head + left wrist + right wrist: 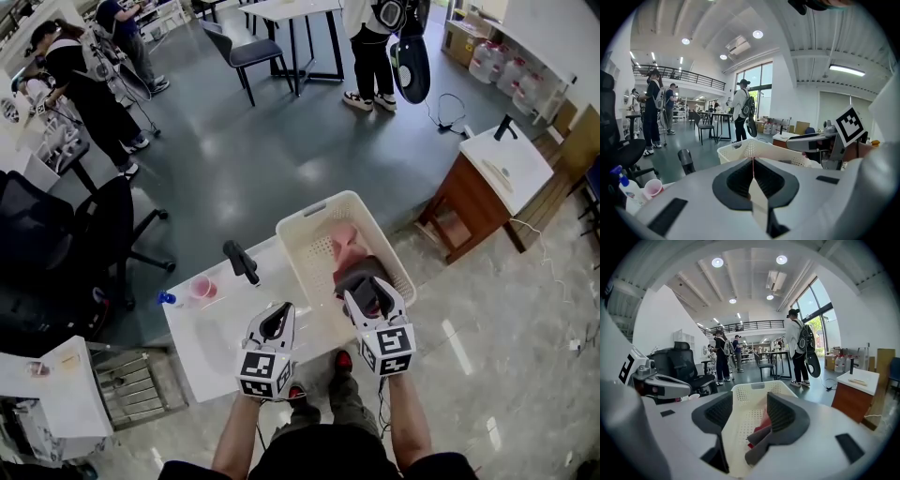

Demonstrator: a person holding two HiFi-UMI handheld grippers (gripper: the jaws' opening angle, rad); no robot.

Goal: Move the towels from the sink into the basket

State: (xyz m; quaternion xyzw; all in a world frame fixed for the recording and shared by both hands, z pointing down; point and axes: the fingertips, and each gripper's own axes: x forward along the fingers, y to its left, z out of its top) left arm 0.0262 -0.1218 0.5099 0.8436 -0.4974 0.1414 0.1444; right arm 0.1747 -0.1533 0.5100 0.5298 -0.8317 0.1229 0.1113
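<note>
Countertop basket [298, 225]: towels [349, 246] seemingly beneath tongs [372, 298]

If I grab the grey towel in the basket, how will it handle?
Likely floppy: the grey towel lies crumpled in the basket, holding no shape of its own. Probably light for its bulk. It may snag and drag the pink towel lying right next to it.

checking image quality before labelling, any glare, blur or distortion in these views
Head view: sharp, evenly lit, soft glare on the grey floor. Left gripper view: strong fisheye bend, dark corners, window washed out, left gripper soft up close. Right gripper view: same fisheye and dark corners, bright ceiling lights, basket clear.
</note>
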